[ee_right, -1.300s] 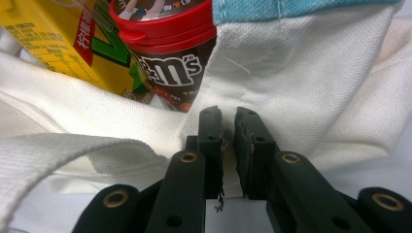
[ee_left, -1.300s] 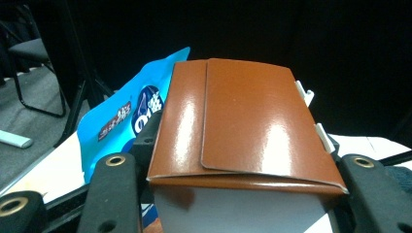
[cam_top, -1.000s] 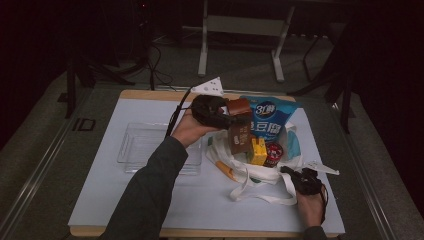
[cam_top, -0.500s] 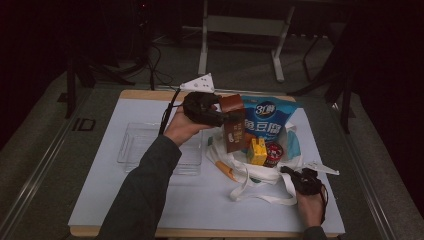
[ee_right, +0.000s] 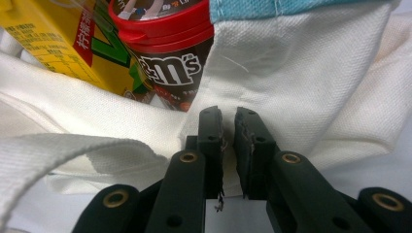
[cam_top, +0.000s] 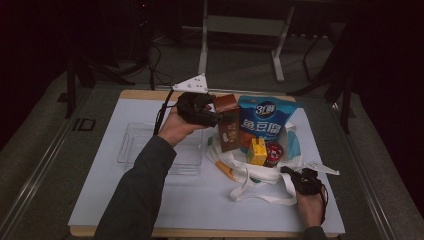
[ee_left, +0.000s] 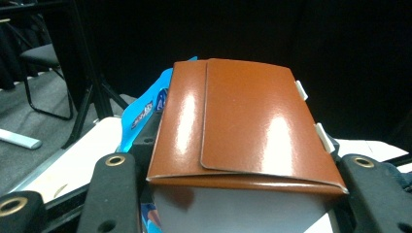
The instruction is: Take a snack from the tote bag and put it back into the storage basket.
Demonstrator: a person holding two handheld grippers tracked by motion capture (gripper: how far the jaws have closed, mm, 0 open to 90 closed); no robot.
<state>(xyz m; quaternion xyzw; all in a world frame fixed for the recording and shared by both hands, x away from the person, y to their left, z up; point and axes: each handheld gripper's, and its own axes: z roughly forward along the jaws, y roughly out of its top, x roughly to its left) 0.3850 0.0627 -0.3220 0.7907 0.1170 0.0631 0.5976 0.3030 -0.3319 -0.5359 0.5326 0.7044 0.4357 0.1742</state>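
A brown carton (cam_top: pixel 228 131) with a folded top stands upright over the white tote bag (cam_top: pixel 260 176), held level by my left gripper (cam_top: pixel 220 119), which is shut on its sides. In the left gripper view the brown carton (ee_left: pixel 243 126) sits between both jaws of my left gripper (ee_left: pixel 243 199). The bag holds a blue snack pouch (cam_top: pixel 265 122), a yellow drink carton (cam_top: pixel 257 151) and a red-lidded M&M's tub (cam_top: pixel 273 154). My right gripper (cam_top: pixel 290 173) pinches the bag's near rim; my right gripper (ee_right: pixel 228 141) is shut on the white cloth (ee_right: pixel 301 87) just below the M&M's tub (ee_right: pixel 167 58).
A clear plastic tray (cam_top: pixel 145 145) lies on the white mat (cam_top: pixel 200 210) left of the bag, partly under my left forearm. An orange object (cam_top: pixel 225 171) lies against the bag's left side. The bag's straps (cam_top: pixel 260 197) trail toward the table's front edge.
My left gripper and the brown carton have shifted slightly to the left. The right gripper has stayed on the bag's rim.
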